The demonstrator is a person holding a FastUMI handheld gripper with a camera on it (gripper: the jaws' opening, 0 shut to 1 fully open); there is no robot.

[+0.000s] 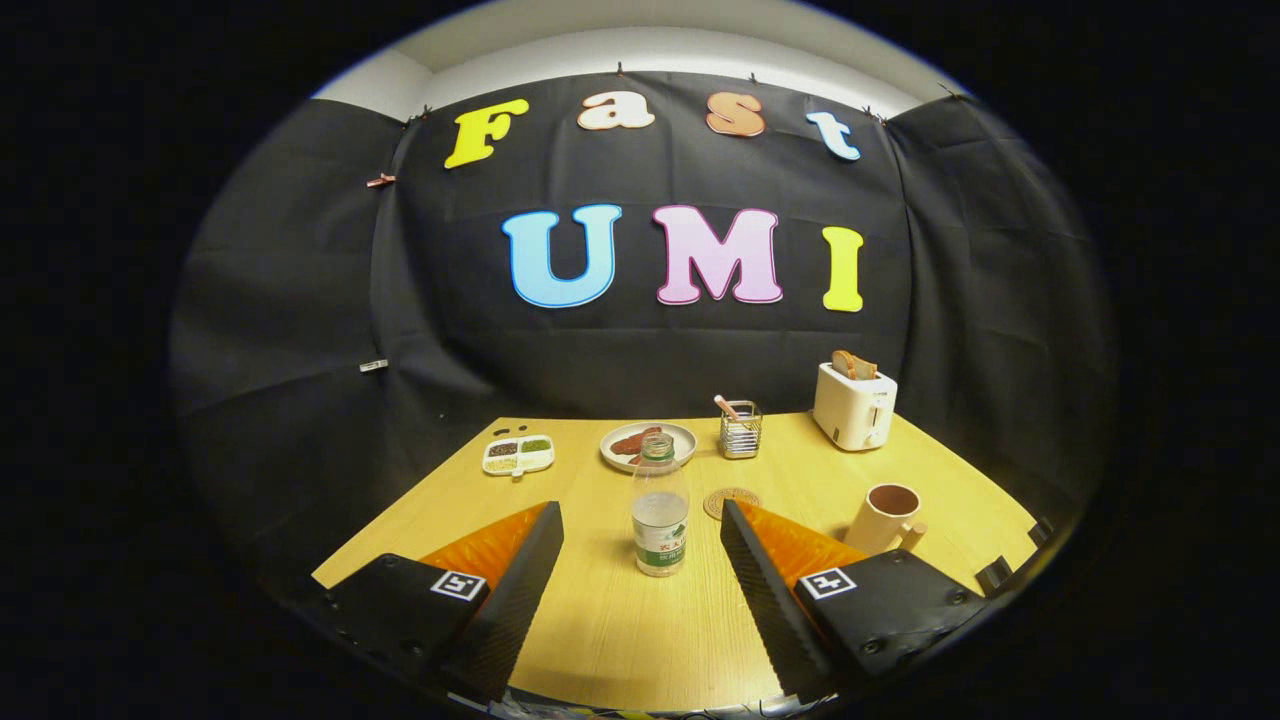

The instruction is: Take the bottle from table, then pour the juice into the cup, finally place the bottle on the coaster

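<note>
The jaws [640, 520] stand wide apart above the near part of the surface [600, 630], gripping nothing, each finger carrying a square black-and-white marker on its housing. The bottle [660, 505] stands upright on the wooden surface just ahead of the fingertips and in line with the gap between them, touching neither finger. It is clear plastic, holds a pale liquid at about half height, has a green collar at the neck, and wears a white-and-green label with red characters too small to make out. Just beyond the bottle, near the tip of the right finger, lies the round woven coaster [730, 502], flat on the surface, with nothing on it. The cup [886, 517], cream outside and dark brown inside, stands upright beyond the right finger, with its handle turned toward the near edge; it is well apart from the bottle. Farther back, a plate [648, 446] with reddish food sits directly behind the bottle. To its left lies a white divided dish [518, 455] holding small portions in separate compartments. To the right of the plate stands a wire holder [740, 430] with a pink-tipped utensil leaning in it. At the far right corner is a white toaster [853, 405] with bread slices standing in its slots.
</note>
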